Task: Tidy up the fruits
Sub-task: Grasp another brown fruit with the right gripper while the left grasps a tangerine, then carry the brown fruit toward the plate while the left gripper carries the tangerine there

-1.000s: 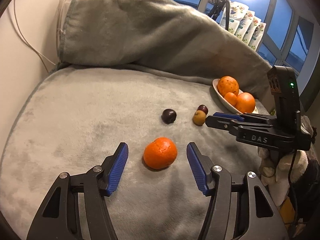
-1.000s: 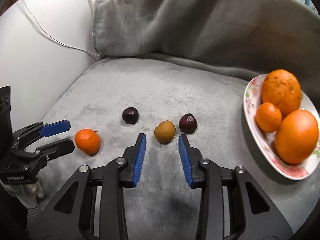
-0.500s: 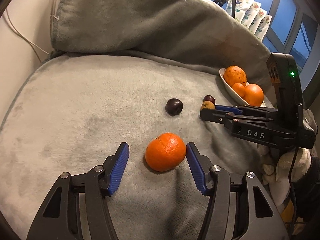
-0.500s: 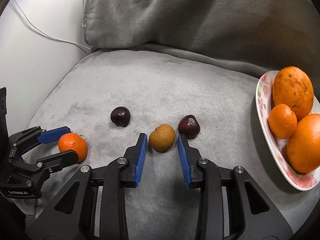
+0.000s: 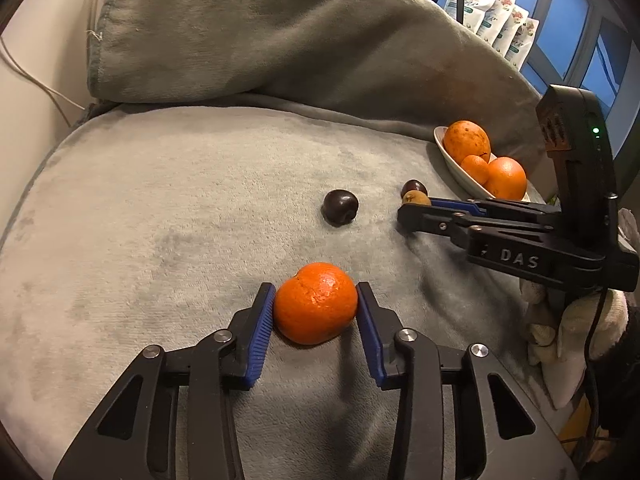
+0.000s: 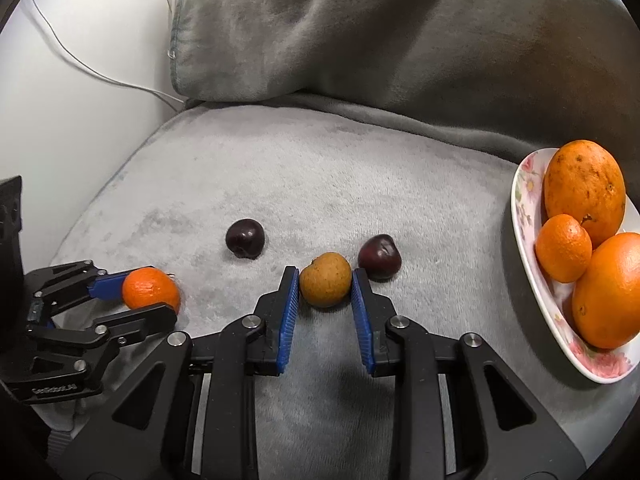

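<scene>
The left tool [image 5: 316, 306] is closing on the small round orange mandarin [image 5: 316, 303], pads seemingly touching, mid-cushion on the grey plush cushion [image 5: 160, 208]. The right tool [image 6: 325, 286] is clamped on the round tan-brown fruit [image 6: 325, 284], for carrying to the floral white plate [image 6: 524, 216] at the right edge.

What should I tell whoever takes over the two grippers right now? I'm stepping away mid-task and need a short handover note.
Left gripper: jaws closing, pads against the small orange, which sits on the grey blanket.
Right gripper: shut on the brown fruit, also on the blanket.
Plate at the right holds three orange fruits.
Two dark plums lie loose: one mid-blanket, one beside the brown fruit.
Done: three fruits plated. Left: probably lift both gripped fruits to the plate, then the plums.
</scene>
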### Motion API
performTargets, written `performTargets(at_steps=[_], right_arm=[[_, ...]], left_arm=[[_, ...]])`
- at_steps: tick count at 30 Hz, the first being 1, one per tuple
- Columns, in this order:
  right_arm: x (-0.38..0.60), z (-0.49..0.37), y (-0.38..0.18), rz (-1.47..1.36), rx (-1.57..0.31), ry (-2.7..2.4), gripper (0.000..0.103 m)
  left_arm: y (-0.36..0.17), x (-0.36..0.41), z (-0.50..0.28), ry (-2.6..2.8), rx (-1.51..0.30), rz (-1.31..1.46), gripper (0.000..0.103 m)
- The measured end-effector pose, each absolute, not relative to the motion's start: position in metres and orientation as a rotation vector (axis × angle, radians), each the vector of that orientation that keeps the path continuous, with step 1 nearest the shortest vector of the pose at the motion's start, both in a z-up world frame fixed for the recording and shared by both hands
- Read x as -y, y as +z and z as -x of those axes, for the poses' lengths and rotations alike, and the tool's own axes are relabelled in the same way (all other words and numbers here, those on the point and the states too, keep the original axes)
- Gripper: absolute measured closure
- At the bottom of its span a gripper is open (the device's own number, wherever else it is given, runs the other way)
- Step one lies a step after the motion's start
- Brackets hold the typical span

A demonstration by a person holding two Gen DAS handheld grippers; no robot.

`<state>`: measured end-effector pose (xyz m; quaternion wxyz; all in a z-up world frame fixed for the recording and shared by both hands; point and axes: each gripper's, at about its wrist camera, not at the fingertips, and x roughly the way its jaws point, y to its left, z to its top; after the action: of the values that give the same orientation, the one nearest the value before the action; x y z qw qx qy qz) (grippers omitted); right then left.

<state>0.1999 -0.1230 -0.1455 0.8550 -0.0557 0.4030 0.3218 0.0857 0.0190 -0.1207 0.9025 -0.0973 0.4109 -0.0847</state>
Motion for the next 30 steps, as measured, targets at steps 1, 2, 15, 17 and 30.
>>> performTargets(at_steps=[1,2,15,17,30], right_arm=[[0.125,-0.199,-0.144,0.113,-0.846,0.679,0.076],[0.127,-0.197,-0.143,0.107,-0.843,0.684,0.076],[0.165,-0.177,-0.117,0.031,-0.781,0.704,0.076],[0.174,-0.173,-0.112,0.02,-0.768,0.698,0.076],[0.241,-0.158,-0.082,-0.047,-0.679,0.614,0.076]], left_arm=[[-0.12,-0.019,-0.086,-0.174,-0.849,0.201,0.064],[-0.12,-0.019,-0.085,-0.172,-0.848,0.201,0.065],[-0.098,-0.017,-0.078,-0.174,-0.788,0.216,0.065],[-0.09,-0.01,-0.079,-0.188,-0.77,0.208,0.065],[-0.063,0.028,-0.089,-0.271,-0.709,0.181,0.065]])
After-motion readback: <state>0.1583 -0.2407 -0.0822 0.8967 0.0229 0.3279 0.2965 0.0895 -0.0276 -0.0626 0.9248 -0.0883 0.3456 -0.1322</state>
